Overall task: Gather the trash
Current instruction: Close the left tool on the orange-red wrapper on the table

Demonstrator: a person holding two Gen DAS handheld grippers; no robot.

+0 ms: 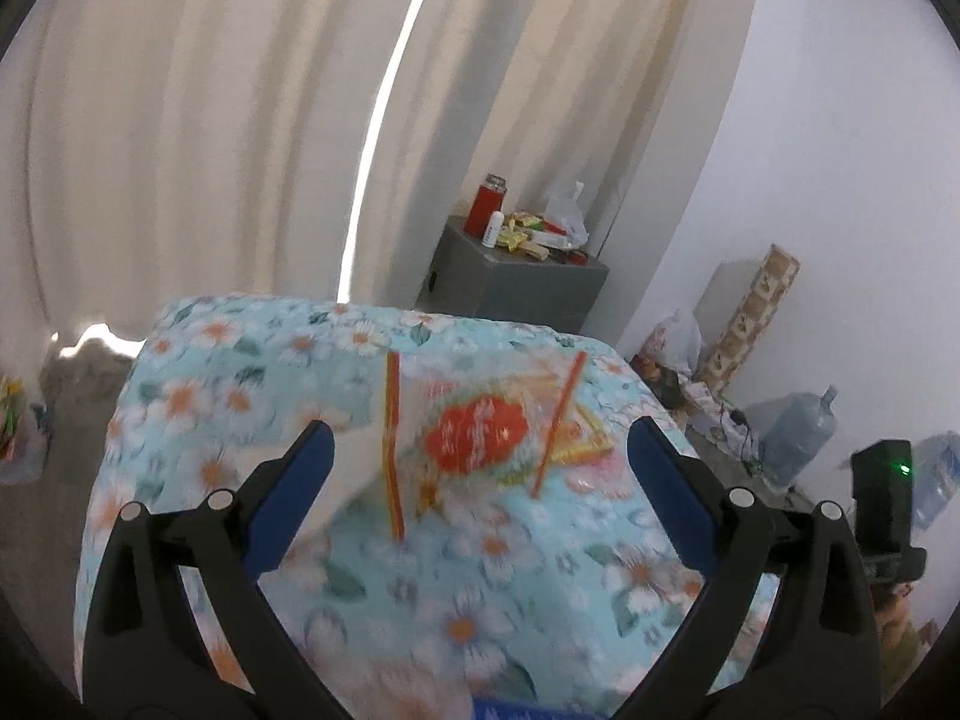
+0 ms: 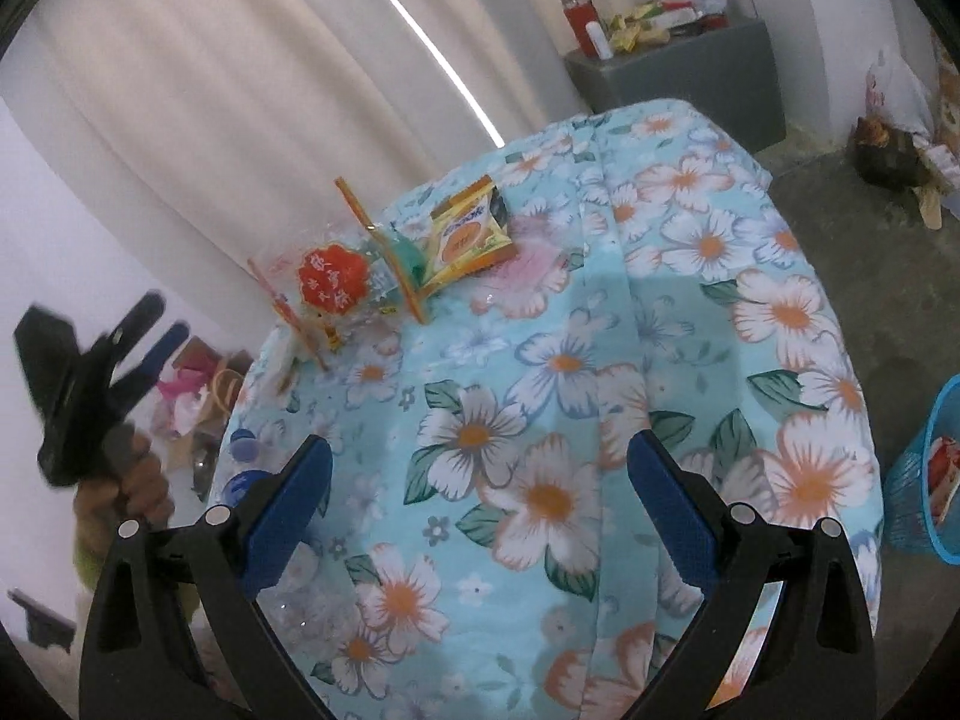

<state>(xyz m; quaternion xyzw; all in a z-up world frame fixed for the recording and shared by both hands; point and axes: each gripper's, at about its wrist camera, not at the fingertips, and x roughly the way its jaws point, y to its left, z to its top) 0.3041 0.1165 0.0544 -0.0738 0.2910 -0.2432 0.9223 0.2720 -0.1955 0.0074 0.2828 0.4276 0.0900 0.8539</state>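
Here, I hold two grippers over a surface draped in a blue floral cloth (image 2: 600, 360). Starting at the left: my left gripper (image 1: 480, 450) has its blue-padded jaws spread wide and holds nothing. Directly ahead of it, between the fingers and a little beyond their tips, lies the trash: a clear plastic wrapper with a red scalloped label (image 1: 477, 432) and orange striped edges. Its long edges run roughly away from me, in line with the fingers. A yellow snack packet (image 1: 585, 447) lies just beside it to the right, partly under it.

Moving right: my right gripper (image 2: 480, 468) is also wide open and empty, hovering over bare cloth. From here the clear wrapper (image 2: 333, 282) and the yellow snack packet (image 2: 471, 234) sit well ahead and to the left, near the cloth's far edge. A blue mesh bin (image 2: 924, 480) stands off the surface's right side.

I judge the left gripper much nearer the wrapper, so a short forward reach should do.
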